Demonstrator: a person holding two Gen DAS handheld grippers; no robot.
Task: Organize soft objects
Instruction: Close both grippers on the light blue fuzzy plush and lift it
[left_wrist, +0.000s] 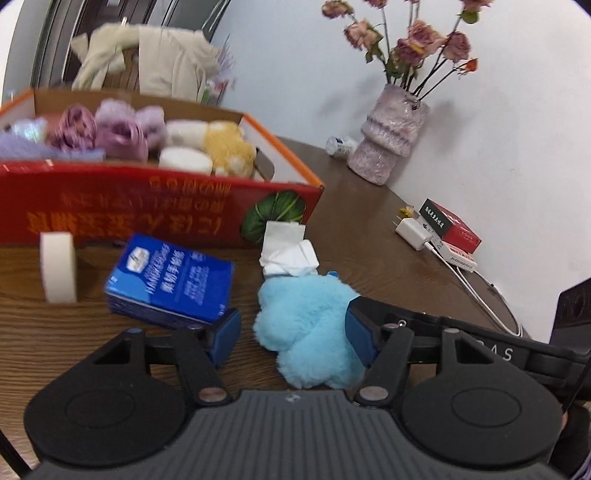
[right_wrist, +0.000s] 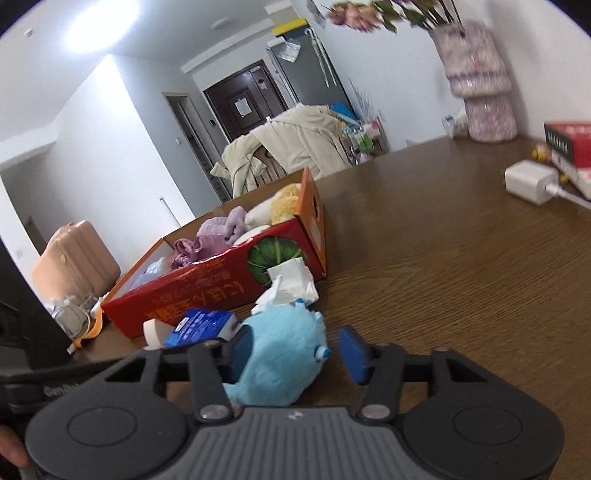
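Our left gripper (left_wrist: 293, 328) stands with its blue pads on either side of the blue plush toy (left_wrist: 308, 328): the right pad seems to touch the fur, while the left pad stands clear of it with bare table showing in the gap, so we read this gripper as open around the toy, not yet clamped. Our right gripper (right_wrist: 295, 354) comes at the same plush toy (right_wrist: 277, 363) from the other side; its left pad is against the fur and its right pad is well apart from it, so it too is unclenched. We judge the toy light, very soft and springy: the pile will squash before the pads bite, so we would take it across the thick middle of the body, not by a tuft or the small white-and-blue tag at its edge. Its long axis seems to run away from the left gripper toward the red box (left_wrist: 159, 206), though the shape is lumpy and we cannot tell which end is the head. Just beyond the toy lies a crumpled white tissue (left_wrist: 286, 247), touching it; to the left sit a blue tissue pack (left_wrist: 171, 284) and a roll of white tape (left_wrist: 59, 267). Past them, the box already holds purple, white and yellow soft things.
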